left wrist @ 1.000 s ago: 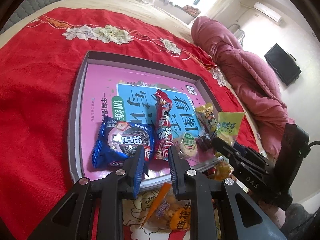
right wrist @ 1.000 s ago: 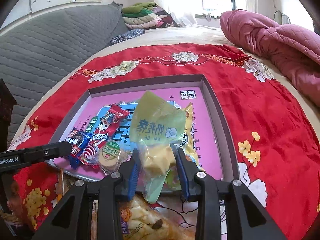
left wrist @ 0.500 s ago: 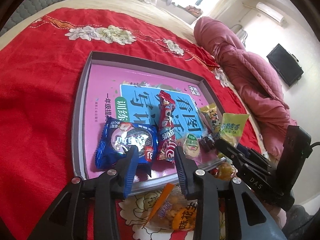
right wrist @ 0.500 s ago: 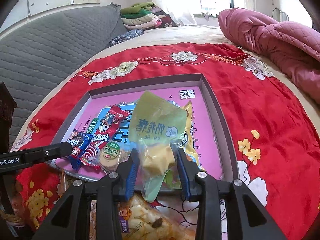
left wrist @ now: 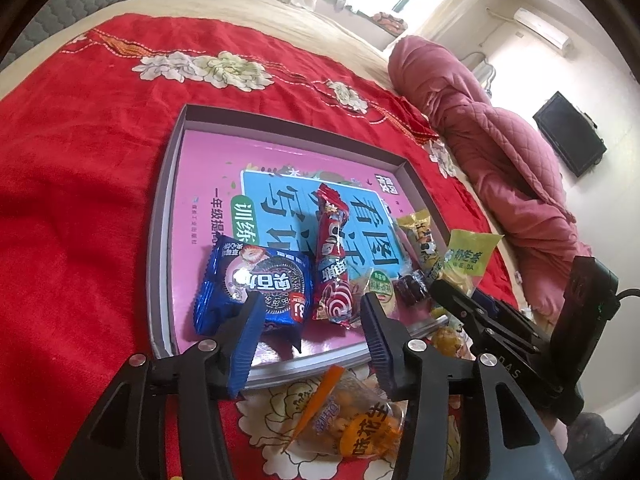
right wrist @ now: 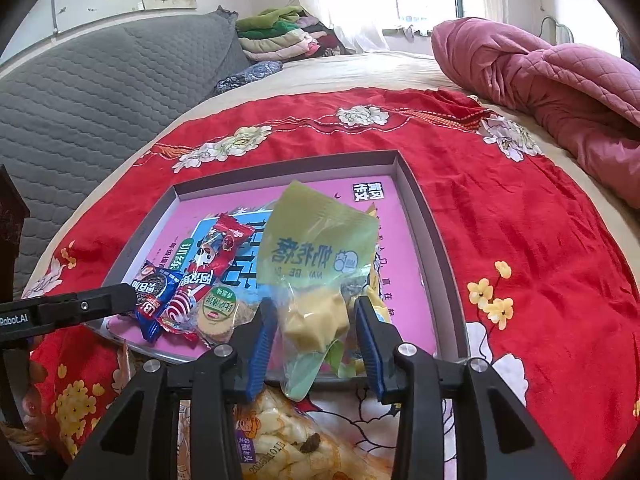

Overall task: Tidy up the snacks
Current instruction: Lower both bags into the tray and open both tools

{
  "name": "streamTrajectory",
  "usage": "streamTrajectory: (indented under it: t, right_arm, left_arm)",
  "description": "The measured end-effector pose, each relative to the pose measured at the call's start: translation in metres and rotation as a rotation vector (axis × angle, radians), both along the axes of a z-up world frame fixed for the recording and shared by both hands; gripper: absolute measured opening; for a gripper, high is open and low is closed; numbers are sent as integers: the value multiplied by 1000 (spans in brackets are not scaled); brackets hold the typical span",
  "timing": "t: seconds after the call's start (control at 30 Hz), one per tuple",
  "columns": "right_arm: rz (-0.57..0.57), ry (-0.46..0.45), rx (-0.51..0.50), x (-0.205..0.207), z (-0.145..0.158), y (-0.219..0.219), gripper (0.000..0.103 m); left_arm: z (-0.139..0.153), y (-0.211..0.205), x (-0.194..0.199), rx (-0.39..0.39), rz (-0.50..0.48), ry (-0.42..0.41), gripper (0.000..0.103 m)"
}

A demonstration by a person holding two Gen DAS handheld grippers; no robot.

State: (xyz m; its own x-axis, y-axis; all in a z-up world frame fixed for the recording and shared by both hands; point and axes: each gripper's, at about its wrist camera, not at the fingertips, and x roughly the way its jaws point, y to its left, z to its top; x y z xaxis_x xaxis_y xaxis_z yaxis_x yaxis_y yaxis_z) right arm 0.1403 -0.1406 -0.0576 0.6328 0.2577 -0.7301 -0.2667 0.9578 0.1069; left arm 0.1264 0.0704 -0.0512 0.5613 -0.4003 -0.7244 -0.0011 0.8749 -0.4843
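Left wrist view. Shallow grey-rimmed tray, rectangular, on red floral bedspread; pink glossy booklet with large Chinese characters lining its floor. Blue crinkled foil cookie pack, sandwich-cookie picture, lying flat in near left of tray. Long red wrapper, swirl motif, beside it. Small round green-labelled biscuit just right. Clear bag of orange-yellow puffs on bedspread outside tray's near rim. Left gripper, black arms, ribbed blue pads, angled downward over tray's near edge; jaws parting, nothing pinched, cookie pack's corner just at left pad.

Right wrist view. Pale green translucent pouch, lettered "NAI BE", yellow lumpy contents, upright over tray's near right edge. Right gripper angled downward, jaws easing apart, pads flanking pouch; contact not discernible.
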Motion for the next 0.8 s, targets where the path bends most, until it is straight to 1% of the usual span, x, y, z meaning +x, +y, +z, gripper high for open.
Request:
streamTrajectory:
  t: [0.4,0.57,0.73,0.8]
  right_arm:
    - [-9,-11,15,-2,7,-2,42]
    - [-10,-20,19,-5,10,-3,42]
    - [-13,-27,29,-8,14,-4,49]
    - [-13,-29,34,-8,16,-6,50]
  left_arm:
    - [7,0,-3,14,-1,-19,56]
    - [11,0,-6,20,-1,-31,61]
    - [14,1,-7,25,5,-42,61]
    - [16,1,-8,22,7,-45,62]
